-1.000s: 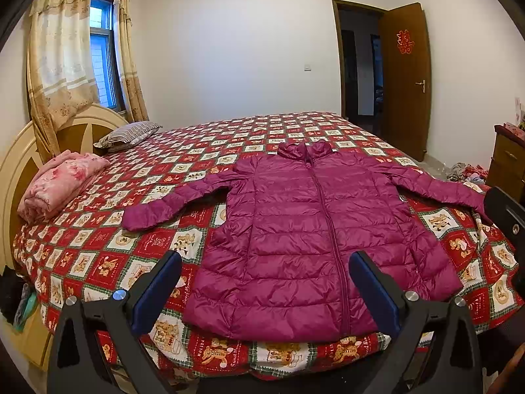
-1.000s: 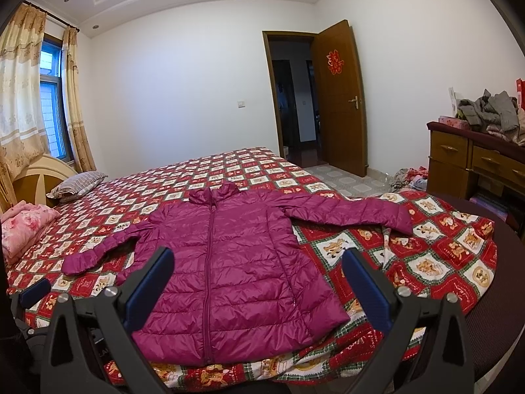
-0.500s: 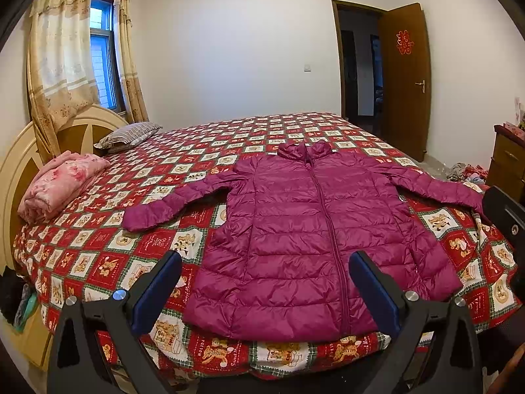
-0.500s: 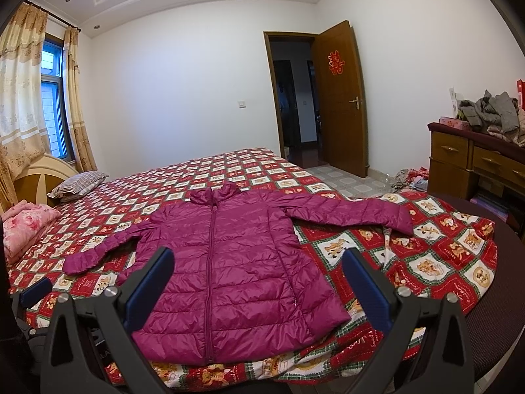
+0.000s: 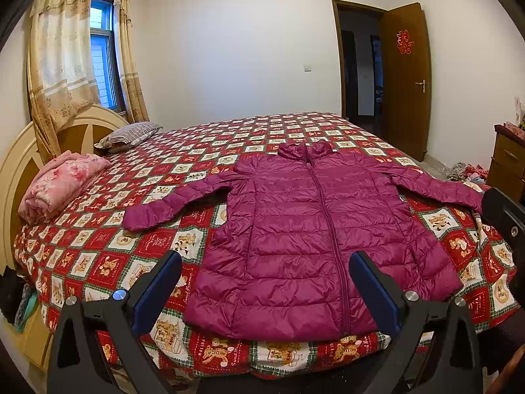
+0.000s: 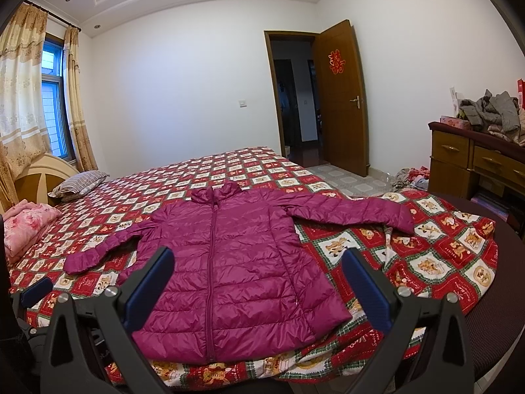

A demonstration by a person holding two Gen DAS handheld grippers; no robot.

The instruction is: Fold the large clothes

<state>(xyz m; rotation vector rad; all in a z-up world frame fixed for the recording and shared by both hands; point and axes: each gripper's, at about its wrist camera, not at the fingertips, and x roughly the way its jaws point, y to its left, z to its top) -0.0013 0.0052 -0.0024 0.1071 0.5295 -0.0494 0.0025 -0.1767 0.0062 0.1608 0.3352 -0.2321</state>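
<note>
Bed (image 5: 210, 151): the widest surface ahead of both pairs of jaws, under a red, white and green checked bear-print cover; it carries everything we need.
Jacket (image 5: 315, 236): a magenta quilted puffer, lying flat and front up with the zip closed, collar away from us, hem nearest the jaws. In the left wrist view its body fills the gap between the two fingers; the right wrist view (image 6: 229, 262) shows the same.
Handling: we judge it light, soft and springy, with a glossy shell that looks slippery, so folds may puff back open and a shallow pinch could slide off.
Sleeves: both spread out sideways, one cuff (image 5: 144, 216) beyond the left jaw's outer side, the other cuff (image 6: 400, 220) past the right jaw.
Where we would hold: cuffs or shoulder seams first, to bring the sleeves across the chest, then the hem corners.
Left gripper (image 5: 265, 290): jaws spread wide, holding nothing, short of the hem.
Right gripper (image 6: 257, 287): also released and empty, above the hem edge.
Writing: a red paper character ornament on the door (image 6: 341, 98); small lettering on the cover's near border, too distorted for us to read. No brand visible on the jacket.
</note>
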